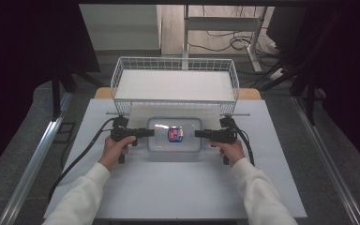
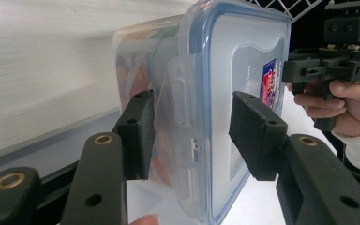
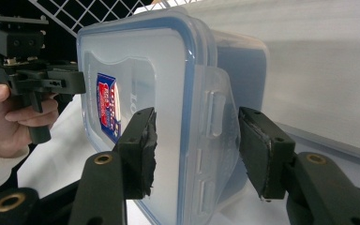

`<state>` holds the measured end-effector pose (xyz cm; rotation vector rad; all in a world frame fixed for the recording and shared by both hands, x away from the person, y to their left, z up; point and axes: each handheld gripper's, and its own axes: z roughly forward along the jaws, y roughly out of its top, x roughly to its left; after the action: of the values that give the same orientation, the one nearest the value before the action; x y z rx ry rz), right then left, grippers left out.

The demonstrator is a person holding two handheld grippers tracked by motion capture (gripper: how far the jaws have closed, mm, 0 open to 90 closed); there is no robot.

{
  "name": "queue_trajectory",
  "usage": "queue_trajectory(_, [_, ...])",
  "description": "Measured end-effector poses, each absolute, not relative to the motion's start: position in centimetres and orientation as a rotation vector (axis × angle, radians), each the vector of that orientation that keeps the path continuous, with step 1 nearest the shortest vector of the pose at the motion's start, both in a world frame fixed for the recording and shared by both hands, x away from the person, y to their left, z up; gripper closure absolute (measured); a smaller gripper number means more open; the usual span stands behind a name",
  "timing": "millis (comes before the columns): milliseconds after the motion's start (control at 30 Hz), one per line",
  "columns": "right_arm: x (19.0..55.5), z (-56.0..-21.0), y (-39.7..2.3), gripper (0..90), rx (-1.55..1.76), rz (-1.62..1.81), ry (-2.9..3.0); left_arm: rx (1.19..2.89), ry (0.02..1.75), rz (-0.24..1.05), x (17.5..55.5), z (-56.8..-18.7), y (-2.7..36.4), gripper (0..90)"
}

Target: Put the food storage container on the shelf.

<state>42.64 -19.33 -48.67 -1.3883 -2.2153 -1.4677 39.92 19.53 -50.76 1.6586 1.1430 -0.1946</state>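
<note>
The clear plastic container [image 1: 174, 134] lies flat on the grey counter [image 1: 178, 187], directly between the two claws, with its blue-rimmed lid [image 2: 243, 70] on top and a red and blue label [image 1: 175, 134] near the lid's middle. The left claw [image 1: 146, 132] points at one short end of it and the right claw [image 1: 200, 133] at the opposite end, so the box sits squarely in the line from one claw to the other.

In the left gripper view the left claw [image 2: 190, 133] is spread, its jaws standing on either side of the container's side latch [image 2: 180, 103]; one jaw lies below the lid against the box wall side, the other over the lid's top face. Whether the pads actually touch the plastic is hard to judge here, though a gap seems to show at the lid-side pad. The latch looks folded down against the box.

In the right gripper view the right claw [image 3: 197, 150] is likewise spread, straddling the latch [image 3: 213, 126] at its own end, with clear space between the far pad and the flap. Beyond the container [image 3: 168, 93] the other hand [image 3: 9, 119] shows, gripping its handle.

Past both claws, farther from the person, a white wire basket [image 1: 176, 84] stands on the counter, just behind the container. Both hands [image 1: 117, 149] hold their handles low, white sleeves [image 1: 82, 192] trailing back.
</note>
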Motion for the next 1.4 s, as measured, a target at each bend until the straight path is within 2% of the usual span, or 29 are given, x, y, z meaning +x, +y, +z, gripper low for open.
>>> queue_trajectory(367, [43.1,-49.3,-19.2,47.5,-1.517,-1.491,-2.1,1.57,1.226,-0.251,41.1,-51.4,19.6,50.5])
queue_trajectory(867, [43.5,-49.7,-18.8,47.3,-1.672,-1.531,-1.996,1.528,1.254,-0.251,41.9,-52.1,19.6,49.4])
queue_trajectory(967, [43.3,-49.6,-18.6,46.3,-1.686,-1.54,-2.024,1.53,1.248,-0.263,41.7,-52.1,19.4,43.5])
queue_trajectory(1167, [42.0,-48.6,-18.1,37.0,-1.715,-1.585,-2.119,1.583,1.248,-0.127,40.3,-51.1,19.3,35.3])
queue_trajectory(1400, [40.0,-47.3,-18.9,35.6,-1.604,-1.62,-2.333,1.677,1.155,-0.005,36.6,-49.3,19.4,29.9])
